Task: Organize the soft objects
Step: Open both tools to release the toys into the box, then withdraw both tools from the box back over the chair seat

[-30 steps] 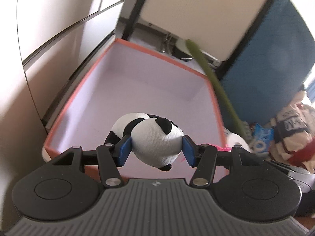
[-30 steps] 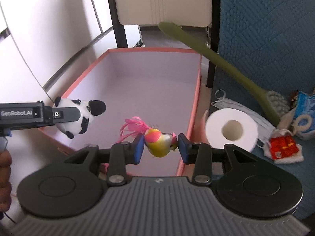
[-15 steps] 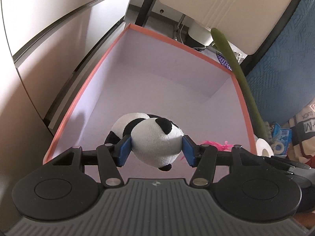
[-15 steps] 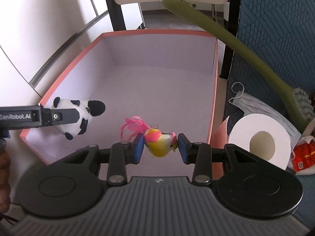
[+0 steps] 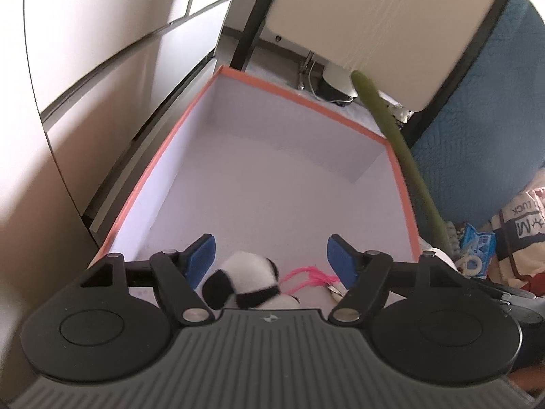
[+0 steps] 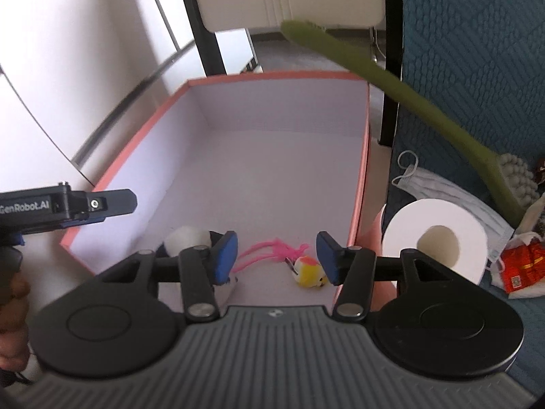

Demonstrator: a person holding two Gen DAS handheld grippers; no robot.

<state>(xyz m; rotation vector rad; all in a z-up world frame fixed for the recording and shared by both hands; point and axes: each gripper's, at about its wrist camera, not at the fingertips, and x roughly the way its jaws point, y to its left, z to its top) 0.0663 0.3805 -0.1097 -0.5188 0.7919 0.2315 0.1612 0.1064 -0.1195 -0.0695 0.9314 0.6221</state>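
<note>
Two soft toys, both let go since a second earlier, when each sat pinched between blue pads above the box (image 5: 405,204).

Item one, left: panda (image 5: 247,281). Left gripper (image 5: 270,259) had its jaws opening, pads standing clear of the toy on both sides and holding nothing. The panda lay below and slightly behind the fingertips, near the left pad, on the box floor at the near end.

Item two, right: yellow bird (image 6: 308,272) with pink feathers (image 6: 269,250). Right gripper (image 6: 276,254) likewise had its jaws opening, nothing gripped. The bird lay on the box floor close by the right pad, feathers trailing across the gap toward the left pad.

Status: both toys appeared delivered into the box, side by side at its near end; this pair judged done, both tools free for further items.
</note>
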